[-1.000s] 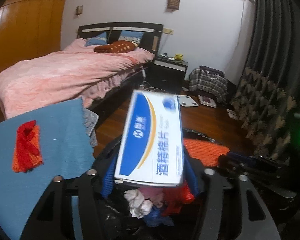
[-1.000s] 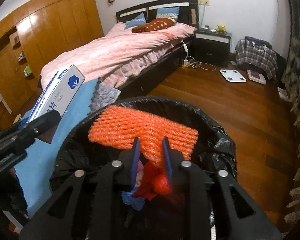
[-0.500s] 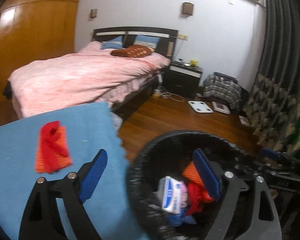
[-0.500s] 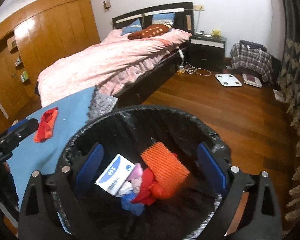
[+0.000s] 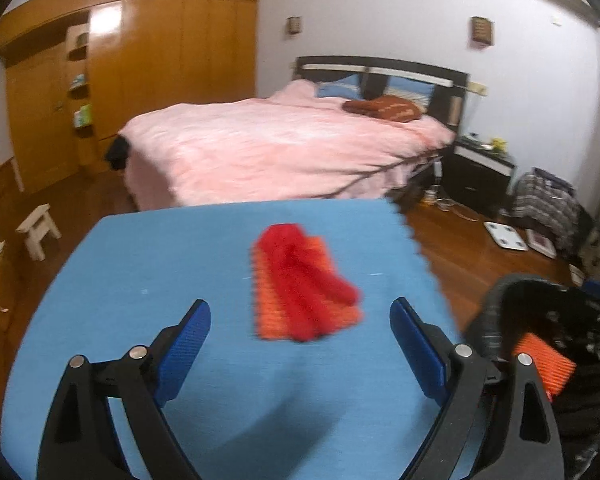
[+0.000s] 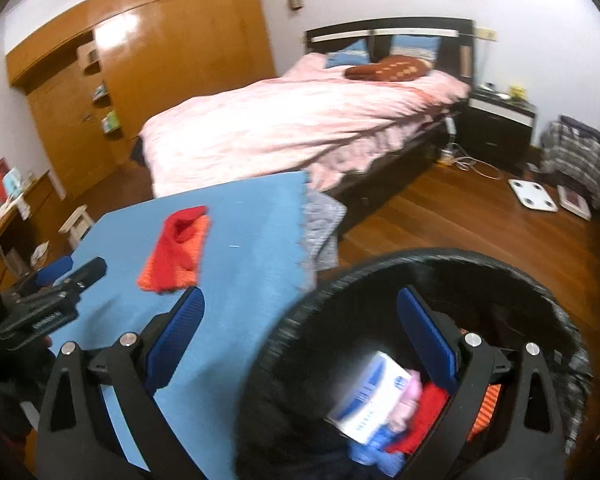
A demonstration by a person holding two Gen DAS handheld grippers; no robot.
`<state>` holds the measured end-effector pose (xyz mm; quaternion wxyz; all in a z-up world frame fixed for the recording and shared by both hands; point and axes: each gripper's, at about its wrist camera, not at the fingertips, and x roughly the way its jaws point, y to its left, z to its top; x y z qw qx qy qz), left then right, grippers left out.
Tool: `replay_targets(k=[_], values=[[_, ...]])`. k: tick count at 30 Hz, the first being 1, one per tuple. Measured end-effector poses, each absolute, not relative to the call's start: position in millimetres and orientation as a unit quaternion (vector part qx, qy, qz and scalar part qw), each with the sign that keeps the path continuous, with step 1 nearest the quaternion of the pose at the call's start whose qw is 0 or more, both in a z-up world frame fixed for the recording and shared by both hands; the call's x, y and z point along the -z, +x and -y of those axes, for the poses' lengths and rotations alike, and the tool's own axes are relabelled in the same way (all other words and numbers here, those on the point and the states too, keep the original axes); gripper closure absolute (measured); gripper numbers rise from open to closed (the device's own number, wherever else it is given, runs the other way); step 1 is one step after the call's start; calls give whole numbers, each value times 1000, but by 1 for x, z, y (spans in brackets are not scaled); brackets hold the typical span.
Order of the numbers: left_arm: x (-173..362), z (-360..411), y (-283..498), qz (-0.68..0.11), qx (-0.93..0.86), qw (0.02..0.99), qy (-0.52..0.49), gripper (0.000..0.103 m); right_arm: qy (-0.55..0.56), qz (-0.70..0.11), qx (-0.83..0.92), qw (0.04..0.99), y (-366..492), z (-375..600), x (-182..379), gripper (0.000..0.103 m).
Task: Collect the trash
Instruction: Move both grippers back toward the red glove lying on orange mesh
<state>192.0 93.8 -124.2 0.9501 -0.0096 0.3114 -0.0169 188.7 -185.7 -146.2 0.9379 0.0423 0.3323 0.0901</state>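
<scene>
Far left in our right wrist view there's a small stool (image 6: pixel 77 222) on the floor, with the wardrobe (image 6: pixel 148 64) behind it. Next comes our left gripper (image 5: pixel 300 334), hanging over the blue worktop (image 5: pixel 172 264) with its jaws wide apart and nothing between them. The left wrist view is pretty blurry, but the red and orange net (image 5: pixel 302 282) is easy to spot: it lies flat on the worktop, just ahead of the jaws and roughly centred between them, not touching either one. The pink bed (image 5: pixel 284 152) sits behind the worktop.

Moving right, our right gripper (image 6: pixel 300 334) also has its jaws spread wide and holds nothing. It straddles the edge where the worktop meets the bin (image 6: pixel 440 264): left jaw over the blue surface, right jaw over the bin's mouth. The bin stands right up against the worktop's right side, black bag lining it. Inside we can see a white and blue box (image 6: pixel 374 398) lying tilted, with pink, red and blue scraps beside it and an orange net (image 5: pixel 544 364) toward the right. Further right on the wood floor lies a white scale (image 6: pixel 533 195).
</scene>
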Motion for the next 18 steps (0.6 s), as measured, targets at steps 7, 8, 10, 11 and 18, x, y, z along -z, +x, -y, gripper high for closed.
replay_targets(k=[7,8,10,11,18], values=[[152,-131,219,-339,-12,940,-18,19,20,-336,-111,935,232,136,156,8],[156,-135,222,-343,-14,939,-19,19,20,-338,-112,934,236,132,158,9],[159,-140,227,-345,-20,938,-19,20,21,-341,-119,932,250,121,164,9],[161,-142,228,-345,-24,938,-20,20,20,-342,-121,932,254,117,166,9],[170,-182,240,-345,-52,936,-44,20,1,-341,-151,928,295,68,181,9]])
